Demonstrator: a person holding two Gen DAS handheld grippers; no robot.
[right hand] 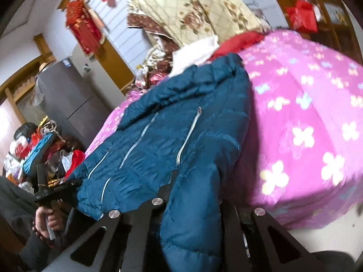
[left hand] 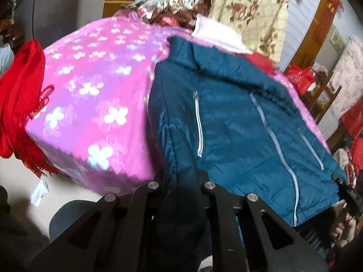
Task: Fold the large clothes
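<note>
A teal puffer jacket (left hand: 238,117) with pale zips lies front up on a bed covered by a pink flowered quilt (left hand: 95,79). My left gripper (left hand: 181,179) is shut on the jacket's near left edge, and dark teal cloth runs down between its fingers. My right gripper (right hand: 195,195) is shut on the opposite near edge of the jacket (right hand: 172,140), with padded cloth bunched between its fingers. Each gripper shows in the other's view at a hem corner: the right gripper (left hand: 342,185) and the left gripper (right hand: 56,188), the latter held by a hand (right hand: 45,222).
A red fringed scarf (left hand: 18,104) hangs over the bed's left edge. White cloth (left hand: 215,34) and a cream rose-patterned quilt (left hand: 249,6) are heaped at the bed's far end. A grey cabinet (right hand: 68,95), piled bags (right hand: 34,149) and red bags (left hand: 299,77) crowd the sides.
</note>
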